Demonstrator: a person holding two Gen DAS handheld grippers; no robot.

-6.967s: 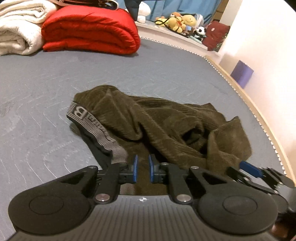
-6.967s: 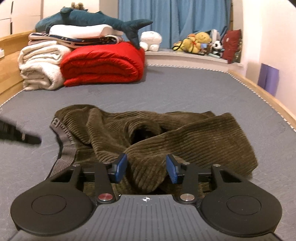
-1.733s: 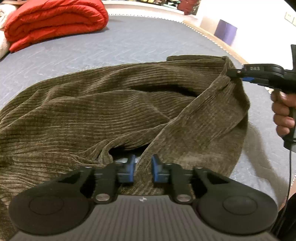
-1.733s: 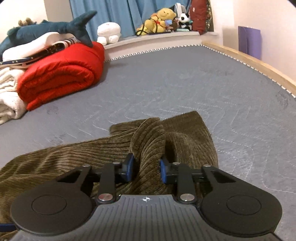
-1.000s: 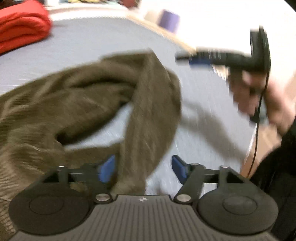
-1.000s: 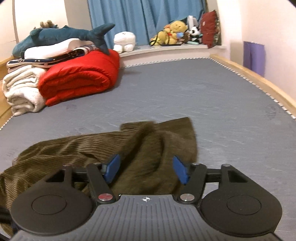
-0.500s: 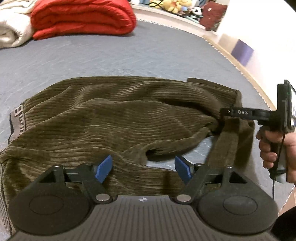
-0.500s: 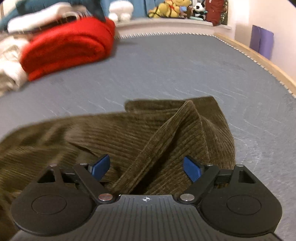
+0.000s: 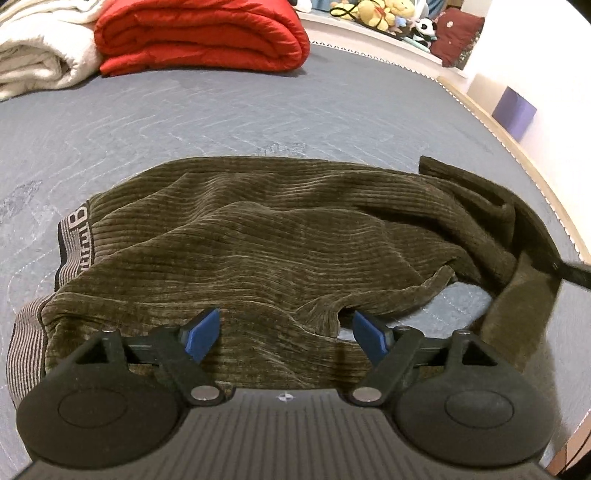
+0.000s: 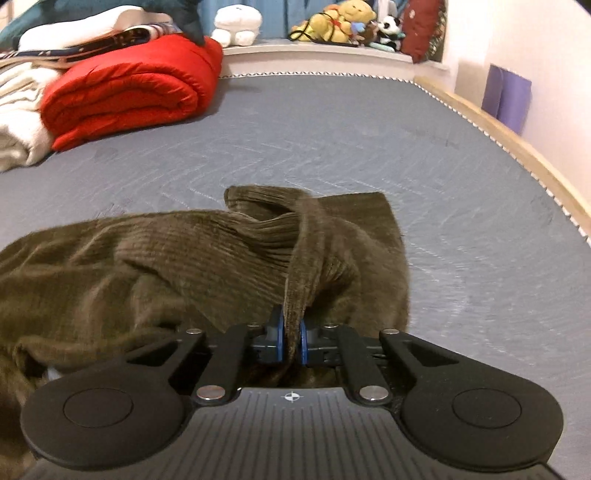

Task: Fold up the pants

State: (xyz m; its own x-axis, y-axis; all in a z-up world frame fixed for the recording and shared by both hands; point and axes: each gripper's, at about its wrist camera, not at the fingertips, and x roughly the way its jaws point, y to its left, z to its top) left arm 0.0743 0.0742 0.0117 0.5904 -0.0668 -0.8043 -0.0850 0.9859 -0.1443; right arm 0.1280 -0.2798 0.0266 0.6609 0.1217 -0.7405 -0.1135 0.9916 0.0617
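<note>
Right gripper [image 10: 291,341] jaws newly pinch pants [image 9: 258,236]; left gripper [image 9: 284,330] jaws wide.

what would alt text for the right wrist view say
The right gripper is shut on a raised fold of olive corduroy pants that lie crumpled on a grey mattress. A rolled red duvet and a row of stuffed toys sit at the far end.

We see ribbed, soft olive corduroy pants [image 9: 280,236] with a striped elastic knit waistband [image 9: 26,339], on a grey quilted matt mattress [image 9: 221,118]; our grippers' [image 10: 291,341] black plastic looks matt.
</note>
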